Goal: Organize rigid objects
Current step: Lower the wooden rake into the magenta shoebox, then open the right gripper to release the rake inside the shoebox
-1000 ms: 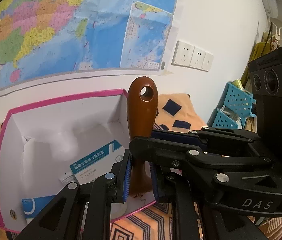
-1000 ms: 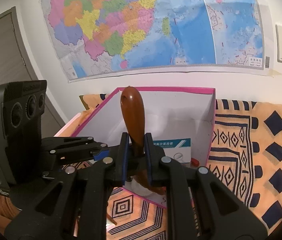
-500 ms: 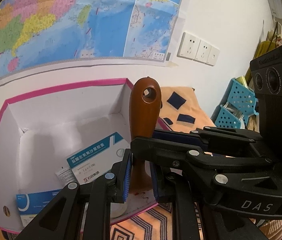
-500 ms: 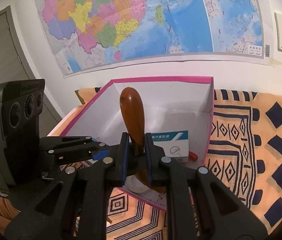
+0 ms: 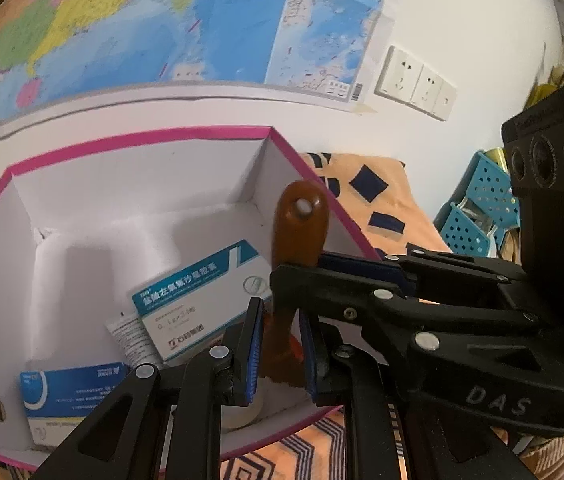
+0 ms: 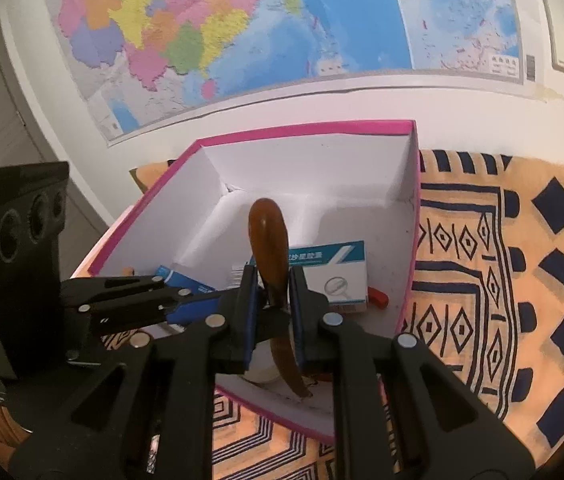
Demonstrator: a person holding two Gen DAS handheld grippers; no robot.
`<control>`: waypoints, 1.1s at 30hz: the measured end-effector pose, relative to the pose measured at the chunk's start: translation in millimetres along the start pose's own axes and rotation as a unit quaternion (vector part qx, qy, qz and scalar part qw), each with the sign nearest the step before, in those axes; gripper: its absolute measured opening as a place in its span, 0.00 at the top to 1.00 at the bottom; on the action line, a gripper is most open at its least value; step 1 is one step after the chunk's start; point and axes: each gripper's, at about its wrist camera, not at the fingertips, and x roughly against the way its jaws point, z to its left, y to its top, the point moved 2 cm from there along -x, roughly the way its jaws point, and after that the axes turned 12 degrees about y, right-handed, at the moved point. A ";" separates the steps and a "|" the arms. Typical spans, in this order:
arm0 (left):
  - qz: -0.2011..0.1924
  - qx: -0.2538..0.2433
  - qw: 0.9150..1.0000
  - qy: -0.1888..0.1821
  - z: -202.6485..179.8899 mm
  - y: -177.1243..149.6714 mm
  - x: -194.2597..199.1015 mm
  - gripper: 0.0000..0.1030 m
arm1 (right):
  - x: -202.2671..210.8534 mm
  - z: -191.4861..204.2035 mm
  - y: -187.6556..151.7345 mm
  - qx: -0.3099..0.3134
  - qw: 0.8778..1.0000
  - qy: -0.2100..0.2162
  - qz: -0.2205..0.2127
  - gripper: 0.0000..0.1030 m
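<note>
A brown wooden handle [image 5: 301, 232] with a hole near its tip stands nearly upright over the near right corner of a white box with a pink rim [image 5: 142, 140]. My left gripper [image 5: 280, 360] is shut on its lower part, blue pads on either side. My right gripper [image 6: 273, 308] is shut on the same handle [image 6: 270, 248] a little higher. In the left wrist view the right gripper [image 5: 301, 276] reaches in from the right. In the right wrist view the left gripper [image 6: 206, 300] comes in from the left. The tool's lower end dips inside the box [image 6: 301, 130].
Inside the box lie a teal-and-white medicine carton [image 5: 202, 296], a blue-and-white carton [image 5: 74, 384], a small tube [image 5: 130, 340], a white round thing [image 6: 266, 364] and a red item [image 6: 377, 298]. An orange patterned cloth [image 6: 481, 280] covers the surface. Blue baskets [image 5: 481, 208] stand at the right.
Both grippers, still shut on the handle, have sunk and tilted down toward the box. More of the box's inside and its contents shows now.
</note>
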 end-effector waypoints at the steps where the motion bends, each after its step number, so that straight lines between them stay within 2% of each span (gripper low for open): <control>1: 0.000 0.003 1.000 0.003 1.7 -0.4 0.5 0.83 | -0.3 -0.9 -0.2 -0.002 1.000 -0.001 -0.001 0.83; 3: -0.003 0.006 1.000 0.010 5.6 -0.9 2.5 0.83 | 0.6 -2.3 -0.1 -0.004 1.000 -0.010 -0.006 0.82; 7: -0.004 0.024 1.000 0.016 16.9 -1.1 5.5 0.82 | 6.7 -8.6 2.5 -0.019 0.999 -0.023 -0.025 0.74; 14: -0.003 0.023 1.000 0.019 18.5 -5.0 7.2 0.82 | 12.3 -10.8 5.7 -0.016 0.997 -0.063 -0.041 0.74; 16: -0.002 0.020 1.000 0.018 17.0 -5.7 6.9 0.82 | 9.8 -8.9 7.4 -0.009 0.997 -0.068 -0.038 0.79; 25: -0.003 -0.006 1.000 0.006 0.9 -4.5 5.6 0.81 | -4.2 3.2 22.3 0.007 0.998 -0.056 -0.033 0.80; 27: -0.003 -0.006 1.000 0.008 -0.4 -2.8 4.1 0.81 | -10.3 2.1 26.5 -0.003 0.999 -0.041 -0.029 0.78; 29: 0.002 0.003 1.000 0.011 2.2 0.5 0.8 0.80 | -14.4 -0.8 28.9 -0.018 0.999 -0.025 -0.027 0.61; 30: 0.004 0.008 1.000 0.014 4.4 2.5 -1.0 0.81 | -14.5 -2.0 29.6 -0.022 0.999 -0.029 -0.033 0.48; 31: 0.006 0.016 1.000 0.020 7.8 5.0 -2.8 0.81 | -13.8 -2.9 29.7 -0.023 0.998 -0.036 -0.036 0.38; 33: 0.010 0.031 0.999 0.027 14.3 9.2 -6.0 0.81 | -10.2 -4.5 28.5 -0.026 0.998 -0.034 -0.044 0.38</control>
